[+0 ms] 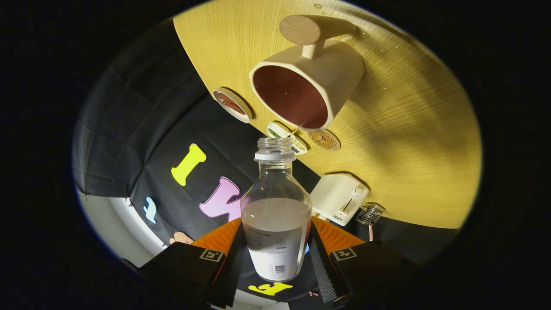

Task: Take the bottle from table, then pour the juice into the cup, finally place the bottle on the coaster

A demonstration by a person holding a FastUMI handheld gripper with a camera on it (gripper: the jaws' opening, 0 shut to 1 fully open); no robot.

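One bottle (276,215), one cup (308,86), one coaster (324,140), one toaster (339,198) and one small wire rack (370,214) are present, together with three small dishes on the wooden table (409,142): one round dish (232,104) with dark contents and two smaller ones (278,130) just beside the cup's rim.

The gripper (276,254) has its two fingers (234,262) parted to the width of the bottle body and clamped on it, one on each side. The bottle is clear, uncapped and part filled with a pale liquid. Its open mouth points toward the cup, close beyond it. The cup holds dark reddish liquid. A round wooden disc (300,29) sits beyond the cup's handle. The coaster lies just beside the cup.
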